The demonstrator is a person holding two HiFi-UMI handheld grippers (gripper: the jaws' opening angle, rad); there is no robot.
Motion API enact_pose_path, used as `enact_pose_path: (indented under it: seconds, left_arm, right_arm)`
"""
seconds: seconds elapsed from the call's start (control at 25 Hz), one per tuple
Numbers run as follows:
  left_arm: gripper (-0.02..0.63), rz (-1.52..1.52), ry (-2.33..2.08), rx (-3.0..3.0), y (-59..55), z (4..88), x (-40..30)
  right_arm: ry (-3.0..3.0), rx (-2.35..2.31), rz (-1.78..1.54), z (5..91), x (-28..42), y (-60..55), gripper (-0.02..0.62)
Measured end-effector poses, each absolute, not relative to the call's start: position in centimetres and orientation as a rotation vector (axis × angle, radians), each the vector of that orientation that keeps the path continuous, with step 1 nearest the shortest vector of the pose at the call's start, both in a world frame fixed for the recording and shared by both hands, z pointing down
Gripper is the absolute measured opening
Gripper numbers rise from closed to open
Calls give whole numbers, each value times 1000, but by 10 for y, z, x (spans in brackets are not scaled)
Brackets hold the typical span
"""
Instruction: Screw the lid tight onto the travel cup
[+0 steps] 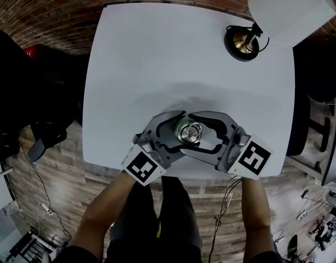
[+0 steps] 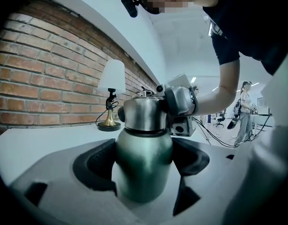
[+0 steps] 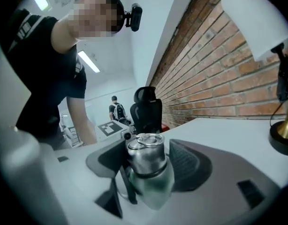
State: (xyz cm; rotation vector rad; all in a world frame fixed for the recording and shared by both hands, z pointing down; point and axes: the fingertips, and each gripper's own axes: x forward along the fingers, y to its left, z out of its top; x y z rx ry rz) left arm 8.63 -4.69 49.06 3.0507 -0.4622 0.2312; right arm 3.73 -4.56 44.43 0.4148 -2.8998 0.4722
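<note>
A green travel cup (image 1: 189,131) with a steel lid (image 2: 141,114) stands near the front edge of the white table (image 1: 157,64). My left gripper (image 1: 179,133) comes in from the left. In the left gripper view its two dark pads press on the green body (image 2: 144,163), one on each side. From the right my right gripper (image 1: 200,131) reaches round the top. In the right gripper view the lid (image 3: 146,156) with its ring handle sits between the jaws, and a gap shows on each side of it. The cup's bottom is hidden.
A table lamp with a white shade (image 1: 291,10) and a dark round base (image 1: 243,41) stands at the far right corner. A brick wall (image 3: 238,74) runs behind the table. A black office chair (image 3: 146,109) and a person are in the background.
</note>
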Motion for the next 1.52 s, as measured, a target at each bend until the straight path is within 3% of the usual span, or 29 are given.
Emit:
enact_pose_path:
  seconds: [0.2, 0.6, 0.8, 1.04, 1.24, 1.52]
  left_arm:
    - [364, 220, -480, 3044, -49, 489, 85]
    - [364, 260, -546, 3052, -49, 492, 87]
    - [364, 248, -558, 3048, -50, 490, 86]
    - [364, 239, -559, 3040, -49, 491, 86]
    - [364, 231, -537, 3043, -49, 489, 86]
    - [365, 227, -488, 3057, -49, 489, 88]
  right_arm:
    - [-2911, 472, 409, 441, 32, -49, 275]
    - [-2722, 1396, 339, 437, 46, -59, 273]
    - [-2596, 1610, 377, 441, 48, -59, 273]
    - [-2674, 1311, 403, 446, 47, -50, 296]
    - [-2716, 737, 367, 458, 49, -28, 298]
    - [-2790, 415, 150, 442, 40, -44, 298]
